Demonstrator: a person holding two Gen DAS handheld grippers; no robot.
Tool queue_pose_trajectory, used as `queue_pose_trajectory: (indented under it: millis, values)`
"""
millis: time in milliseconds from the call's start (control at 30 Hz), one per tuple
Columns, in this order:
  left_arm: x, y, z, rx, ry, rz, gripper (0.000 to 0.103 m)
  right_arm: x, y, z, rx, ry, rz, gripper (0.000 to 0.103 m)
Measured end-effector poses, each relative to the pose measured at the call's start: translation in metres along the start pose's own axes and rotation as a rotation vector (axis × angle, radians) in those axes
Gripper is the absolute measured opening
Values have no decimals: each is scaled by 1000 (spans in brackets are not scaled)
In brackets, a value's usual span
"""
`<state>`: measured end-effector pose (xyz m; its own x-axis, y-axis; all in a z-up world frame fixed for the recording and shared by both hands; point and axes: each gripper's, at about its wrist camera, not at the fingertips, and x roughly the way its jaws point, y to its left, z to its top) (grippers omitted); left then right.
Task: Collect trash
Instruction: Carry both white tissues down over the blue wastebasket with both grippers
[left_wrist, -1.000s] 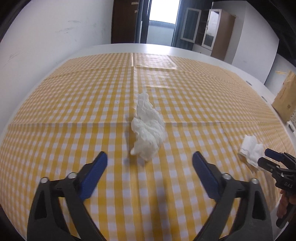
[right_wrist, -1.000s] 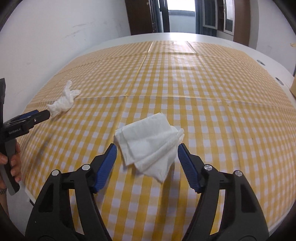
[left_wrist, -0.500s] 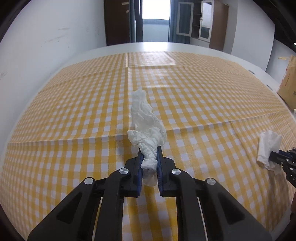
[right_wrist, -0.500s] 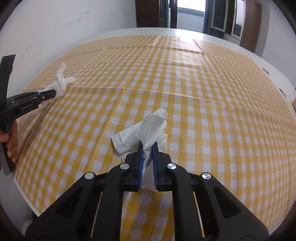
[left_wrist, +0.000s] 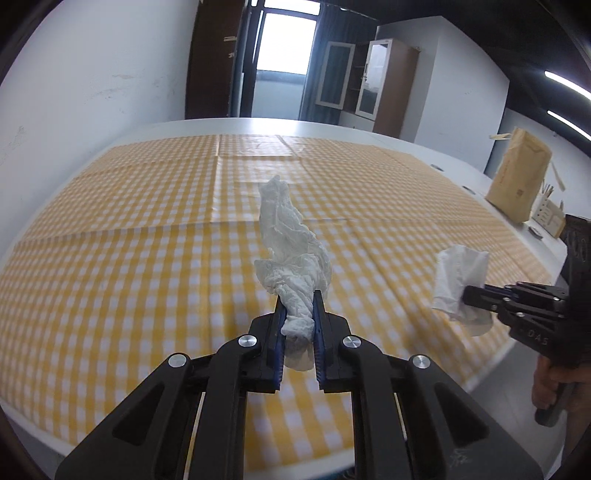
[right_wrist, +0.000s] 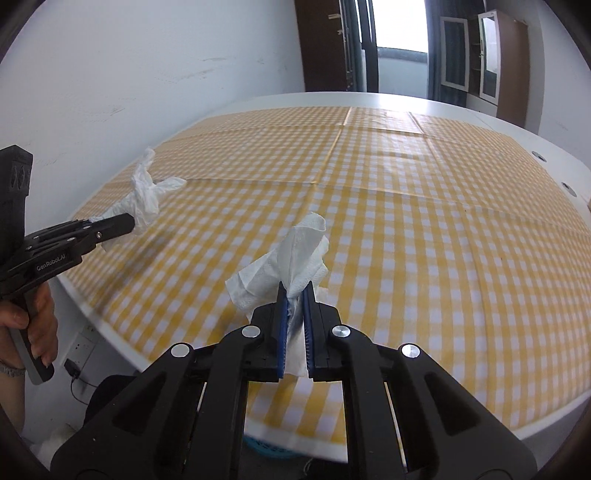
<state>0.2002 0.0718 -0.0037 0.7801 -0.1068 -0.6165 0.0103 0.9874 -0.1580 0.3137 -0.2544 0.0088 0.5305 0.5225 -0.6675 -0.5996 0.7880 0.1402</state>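
With both tissues pinched and clear of the cloth, time to carry them off without a spill; left gripper (left_wrist: 298, 317) clamped tight on the twisted tissue (left_wrist: 291, 254), blue fingers (left_wrist: 280, 332) squeezing its lower stem while the crumpled top stands up above the checked tablecloth (left_wrist: 129, 240); right gripper (right_wrist: 294, 314) likewise closed on the folded tissue (right_wrist: 291, 262), paper fanning out up and to the left of the fingers (right_wrist: 282, 325); seen from the left camera, that same folded tissue hanging off the desk's right side, near the edge; from the right camera, the twisted one held out over the desk's (right_wrist: 295, 101) left rim.

Best handling from here, as a judgement: grip kept firm all the way, since soft paper slips out the moment the squeeze eases; steady, unhurried travel so the loose flaps do not catch air or snag on the desk edge; both loads kept apart to avoid tangling; release only once directly over a bin. No bin clearly identifiable; something blue glimpsed below the desk's near edge (right_wrist: 273, 448) in the right view, too hidden to name. Brown paper bag (left_wrist: 517, 177) standing far right, well apart from both tissues.
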Motion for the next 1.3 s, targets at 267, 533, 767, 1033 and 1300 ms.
queue_pose_trajectory:
  millis: [267, 533, 767, 1033, 1300]
  values:
    - [-39, -17, -34, -24, -45, -26, 12, -35, 13, -31, 5, -31, 46, 7]
    - [-68, -32, -65, -43, -52, -105, 12, -63, 26, -59, -13, -51, 79, 7]
    - [-91, -41, -93, -33, -52, -162, 12, -80, 32, -96, -1, -50, 126, 7]
    - [-98, -39, -128, -25, -9, -185, 12, -97, 47, -144, -30, -21, 120, 7]
    - [-90, -42, -174, -25, 54, -232, 12, -96, 50, -187, -4, 45, 151, 7]
